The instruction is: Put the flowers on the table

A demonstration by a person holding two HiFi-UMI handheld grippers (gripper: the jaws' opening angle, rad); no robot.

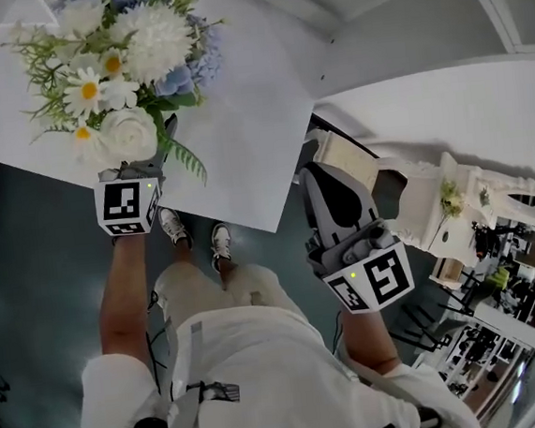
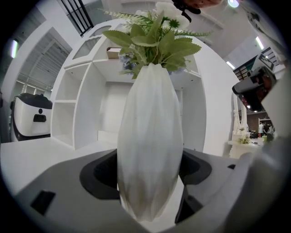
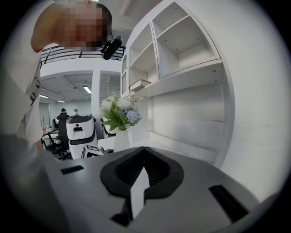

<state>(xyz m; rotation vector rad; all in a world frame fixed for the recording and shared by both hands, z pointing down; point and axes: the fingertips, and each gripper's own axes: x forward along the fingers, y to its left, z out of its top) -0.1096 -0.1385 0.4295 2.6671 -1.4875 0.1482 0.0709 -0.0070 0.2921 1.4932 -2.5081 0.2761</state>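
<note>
A bunch of white, yellow and blue flowers (image 1: 121, 62) stands in a white ribbed vase (image 2: 150, 145). My left gripper (image 1: 140, 164) is shut on the vase's body, one jaw on each side. It holds the vase upright over the near part of the white table (image 1: 239, 117). Whether the vase's foot touches the tabletop cannot be seen. In the right gripper view the vase (image 3: 121, 140) and its flowers (image 3: 119, 113) show to the left. My right gripper (image 1: 328, 179) hangs beside the table's near corner, shut with nothing in it (image 3: 141, 175).
A white open shelf unit (image 2: 91, 104) stands just behind the table and fills the right gripper view (image 3: 182, 68). A white robot (image 3: 82, 129) stands further off. An ornate white cabinet (image 1: 416, 194) is to my right. The person's shoes (image 1: 194, 234) are on the dark floor.
</note>
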